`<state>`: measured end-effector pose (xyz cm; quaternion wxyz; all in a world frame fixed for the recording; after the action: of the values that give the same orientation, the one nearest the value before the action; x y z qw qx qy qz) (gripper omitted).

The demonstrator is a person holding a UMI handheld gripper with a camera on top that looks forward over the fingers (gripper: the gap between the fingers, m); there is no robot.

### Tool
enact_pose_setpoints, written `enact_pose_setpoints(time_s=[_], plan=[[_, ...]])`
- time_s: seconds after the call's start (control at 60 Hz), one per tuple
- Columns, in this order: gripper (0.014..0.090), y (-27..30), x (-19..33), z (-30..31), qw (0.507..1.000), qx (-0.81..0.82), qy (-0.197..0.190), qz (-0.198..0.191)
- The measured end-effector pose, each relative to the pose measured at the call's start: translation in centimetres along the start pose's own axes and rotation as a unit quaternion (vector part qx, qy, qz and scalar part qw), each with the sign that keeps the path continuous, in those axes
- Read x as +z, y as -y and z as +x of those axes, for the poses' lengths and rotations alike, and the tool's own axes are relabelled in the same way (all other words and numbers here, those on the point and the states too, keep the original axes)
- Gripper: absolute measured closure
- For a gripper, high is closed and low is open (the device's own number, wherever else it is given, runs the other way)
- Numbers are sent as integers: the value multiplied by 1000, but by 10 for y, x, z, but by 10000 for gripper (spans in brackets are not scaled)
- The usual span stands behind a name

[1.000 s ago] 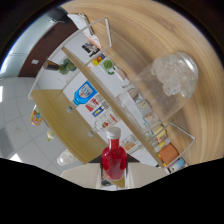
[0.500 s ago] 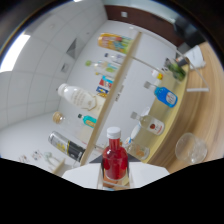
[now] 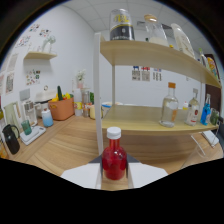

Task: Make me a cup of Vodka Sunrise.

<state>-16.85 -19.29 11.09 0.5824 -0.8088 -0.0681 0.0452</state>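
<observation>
A small bottle of red liquid with a white cap stands upright between my fingers, held above the wooden counter. My gripper is shut on its lower body, and a pale finger shows on either side. Beyond the bottle runs a wooden shelf that carries a clear glass bottle with a wooden stopper, another clear bottle and a blue bottle.
A white shelf post rises just behind the red bottle. The upper shelf holds tall clear containers. To the left stand an orange basket, a small blue bottle, a tray with a glass and a black jug.
The view has swung from strongly tilted to level, now facing the shelves. The red bottle has stayed in the same place between my fingers throughout.
</observation>
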Motion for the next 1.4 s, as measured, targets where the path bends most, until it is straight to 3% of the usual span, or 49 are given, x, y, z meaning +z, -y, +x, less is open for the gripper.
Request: enact_pose_setpoints(time_s=[0.233, 0.467, 0.567, 0.867, 0.917, 0.983, 1.067, 1.4], plan=[[702, -68, 26, -16, 995, -8, -21, -94], [697, -83, 35, -30, 993, 3, -14, -119], [692, -95, 30, -33, 988, 25, -9, -149], [678, -104, 16, -30, 987, 33, -4, -158], [644, -109, 12, -30, 985, 30, -4, -168], [519, -111, 9, -30, 985, 27, 3, -172], [182, -97, 0, -34, 987, 29, 25, -159], [192, 22, -89, 15, 997, 40, 33, -58]])
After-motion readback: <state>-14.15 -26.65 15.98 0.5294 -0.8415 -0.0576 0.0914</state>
